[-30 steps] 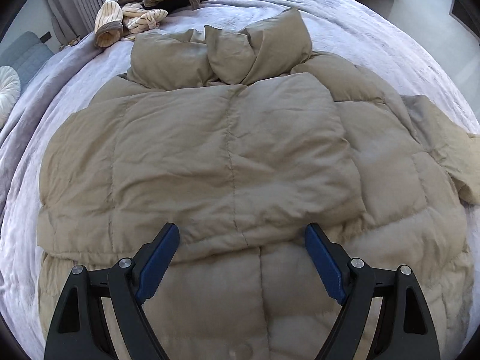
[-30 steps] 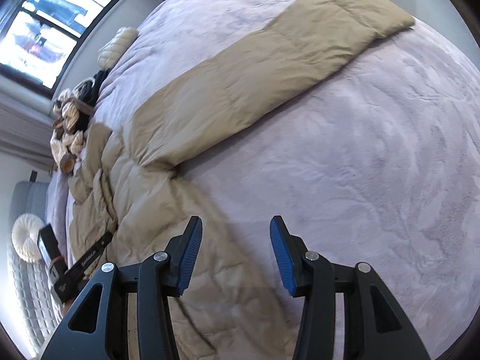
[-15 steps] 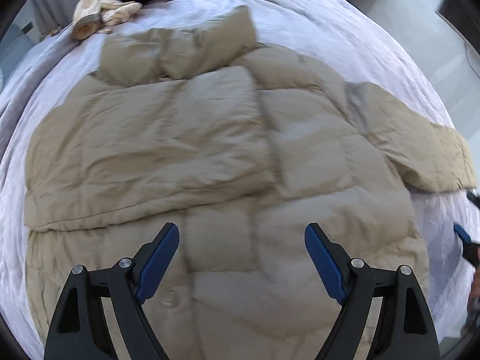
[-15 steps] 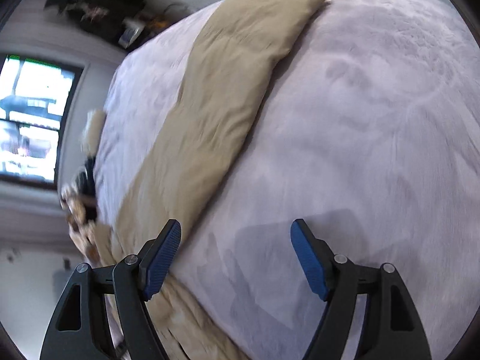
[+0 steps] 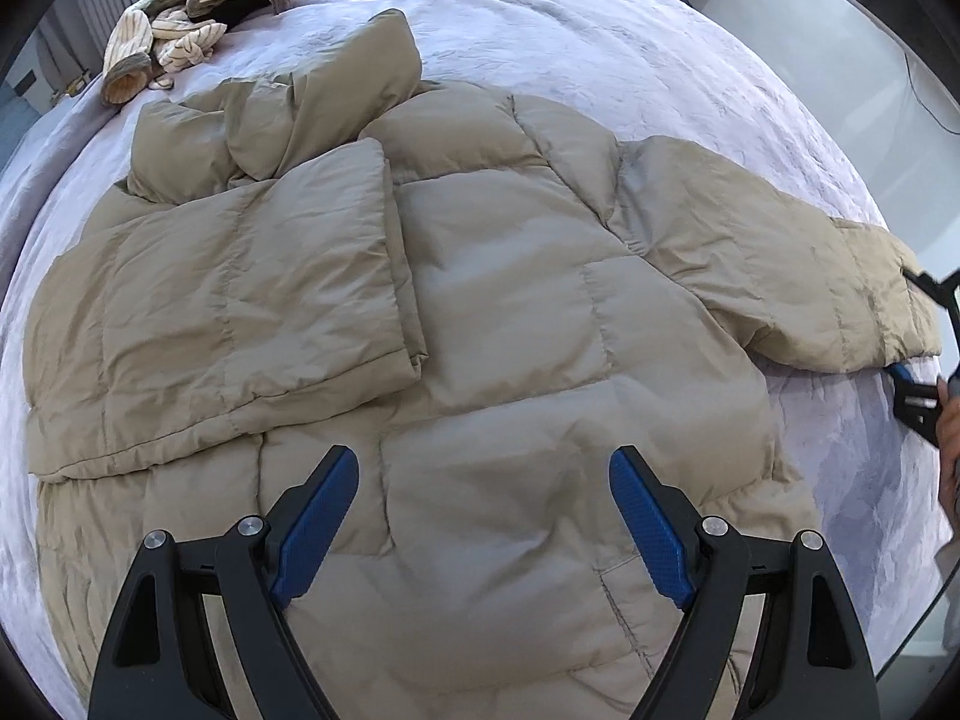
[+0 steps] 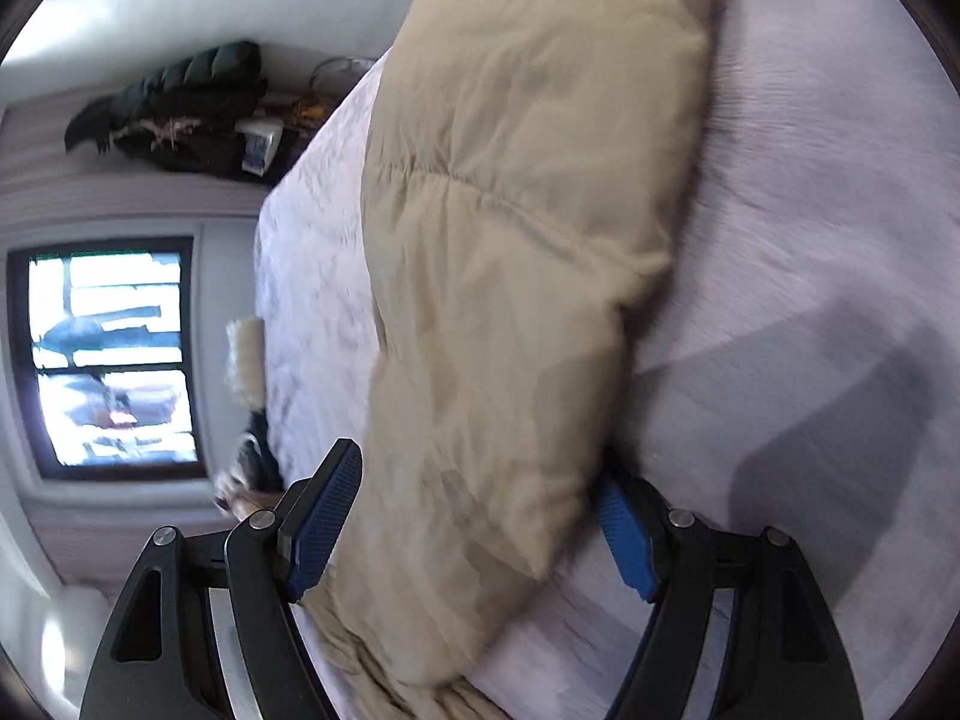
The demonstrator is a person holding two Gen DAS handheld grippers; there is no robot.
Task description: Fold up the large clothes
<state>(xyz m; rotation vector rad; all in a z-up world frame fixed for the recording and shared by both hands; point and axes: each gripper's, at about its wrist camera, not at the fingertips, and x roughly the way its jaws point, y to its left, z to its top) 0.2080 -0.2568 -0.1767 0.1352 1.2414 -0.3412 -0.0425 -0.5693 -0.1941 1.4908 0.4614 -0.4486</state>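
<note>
One beige puffer jacket lies flat on the lilac bed, one sleeve folded across its chest. Left tongs hover over the hem, blue pads spread apart. Right tongs, rolled sideways, straddle the outstretched sleeve, pads apart. Only the right view shows the window.

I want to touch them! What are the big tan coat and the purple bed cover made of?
The coat looks like thin, slightly shiny woven fabric over puffy filling, stitched into pillowy squares. The bed cover looks like soft, matte plush, with brushed streaks in its fuzz.
</note>
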